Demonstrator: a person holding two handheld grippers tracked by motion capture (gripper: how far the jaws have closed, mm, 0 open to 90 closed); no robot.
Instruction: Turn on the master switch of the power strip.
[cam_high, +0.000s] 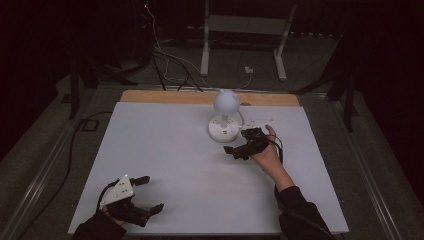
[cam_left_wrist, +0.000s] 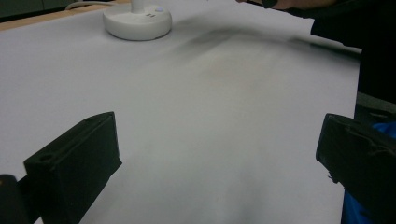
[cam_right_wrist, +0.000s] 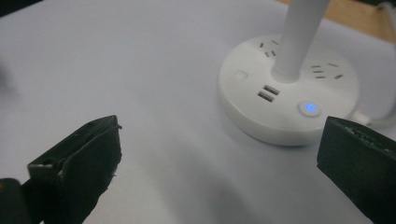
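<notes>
White desk lamp (cam_high: 225, 116) with round socket base (cam_right_wrist: 287, 91), upright at the table's (cam_high: 165, 150) far middle; blue-lit button (cam_right_wrist: 308, 108) on the base. Right hand-held gripper (cam_high: 243, 145), just beside the base, jaws wide, empty; left hand-held gripper (cam_high: 134, 197), well apart from the lamp at the near edge, jaws wide, empty. Step judged: approach to the base; next move likely calls for one jaw tip brought squarely down on the button.

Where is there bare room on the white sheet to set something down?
The middle, between the left gripper and the lamp base, is bare, as is the far left edge. It is crowded at the lamp base, where the right gripper hovers open beside it.
</notes>
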